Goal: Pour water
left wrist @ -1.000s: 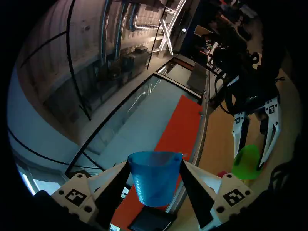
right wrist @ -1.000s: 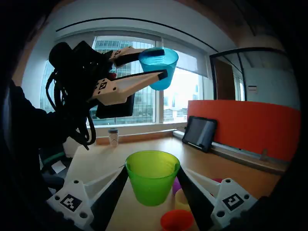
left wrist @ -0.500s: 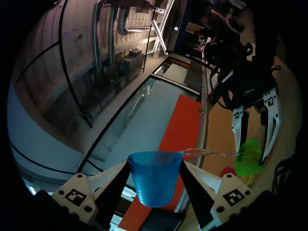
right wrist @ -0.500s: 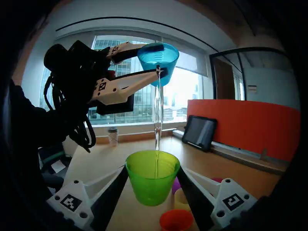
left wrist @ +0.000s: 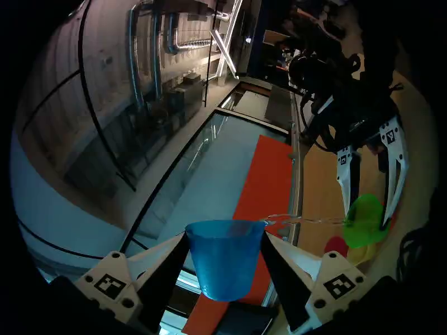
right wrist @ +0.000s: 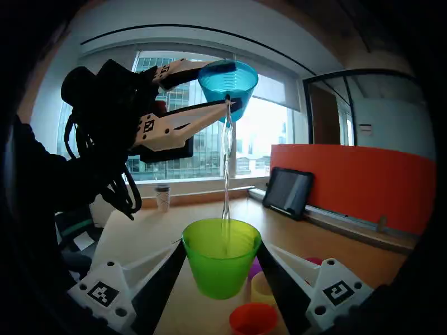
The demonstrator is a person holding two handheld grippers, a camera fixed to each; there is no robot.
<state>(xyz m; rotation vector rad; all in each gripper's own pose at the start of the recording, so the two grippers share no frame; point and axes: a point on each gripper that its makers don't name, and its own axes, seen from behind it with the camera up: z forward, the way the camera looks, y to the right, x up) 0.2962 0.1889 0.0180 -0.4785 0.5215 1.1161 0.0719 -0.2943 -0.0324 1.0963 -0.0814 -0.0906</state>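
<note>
— Open room around the pour?
— Plenty farther out. Bare desk (right wrist: 313, 234) from the left edge across to the tablet (right wrist: 288, 192) propped near the far edge, then the orange partition (right wrist: 363, 184) along the right edge. Crowded closer in: purple cup (right wrist: 255, 269), yellow cup (right wrist: 261, 287) and red cup (right wrist: 254, 321) bunched just right of the green cup (right wrist: 221, 262).
— Anything hard to make out?
— Rear of the left gripper (right wrist: 232, 85), lost under dark cables (right wrist: 106, 128). Purple cup mostly hidden. Water level in the blue cup (right wrist: 227, 89) unreadable.
— Poses?
— Left gripper raised high and tipped, clamped by both fingers on the blue cup, with a thin water stream (right wrist: 226, 167) dropping from its lip straight into the green cup. Right gripper (right wrist: 221, 251) level over the desk's near part, fingers pressed on the green cup's sides, cup upright.
</note>
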